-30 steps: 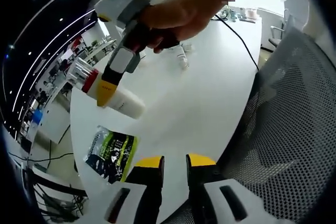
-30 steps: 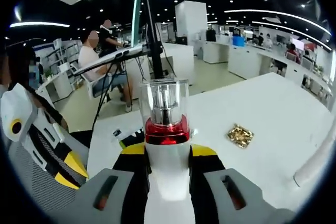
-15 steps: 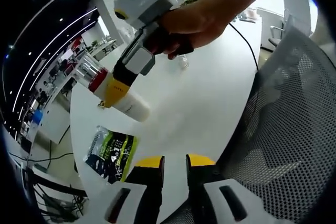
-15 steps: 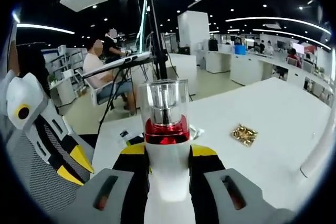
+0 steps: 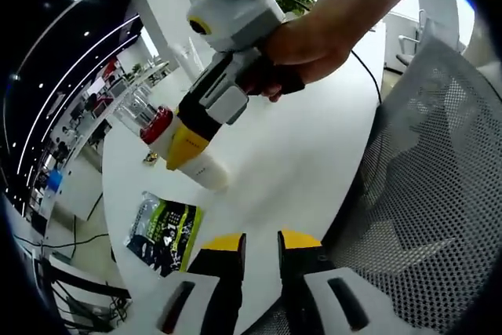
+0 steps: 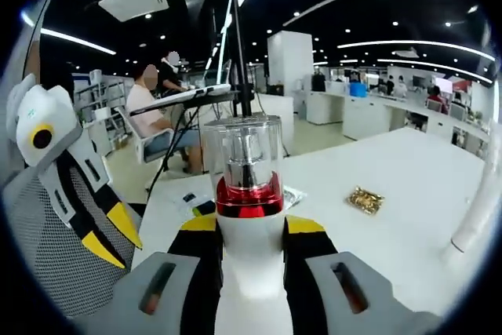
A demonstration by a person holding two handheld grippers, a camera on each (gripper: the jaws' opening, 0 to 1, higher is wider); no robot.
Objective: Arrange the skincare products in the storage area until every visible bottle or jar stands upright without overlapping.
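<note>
The right gripper point(image 6: 249, 229) is clamped on a white pump bottle point(image 6: 249, 260), its yellow-tipped jaws pressing both sides of the body just below the red collar point(image 6: 249, 198) and clear cap point(image 6: 242, 151). In the left gripper view the same right gripper point(image 5: 182, 149), held in a person's hand point(image 5: 310, 41), carries the bottle point(image 5: 205, 172) tilted over the white table point(image 5: 314, 154), with the bottle's base close to the tabletop; contact cannot be confirmed.

The left gripper point(image 5: 260, 242) holds nothing. Its jaws stand apart with a narrow gap, at the near table edge. In the right gripper view it point(image 6: 106, 237) appears at the left, in front of a mesh chair point(image 6: 43, 272).

A green-and-black sachet point(image 5: 163, 227) lies flat on the table beside the left gripper's jaws. A small gold item point(image 6: 365, 200) rests on the table point(image 6: 408, 194), well apart from the bottle. The mesh chair back point(image 5: 435, 217) stands just beside the table edge.
</note>
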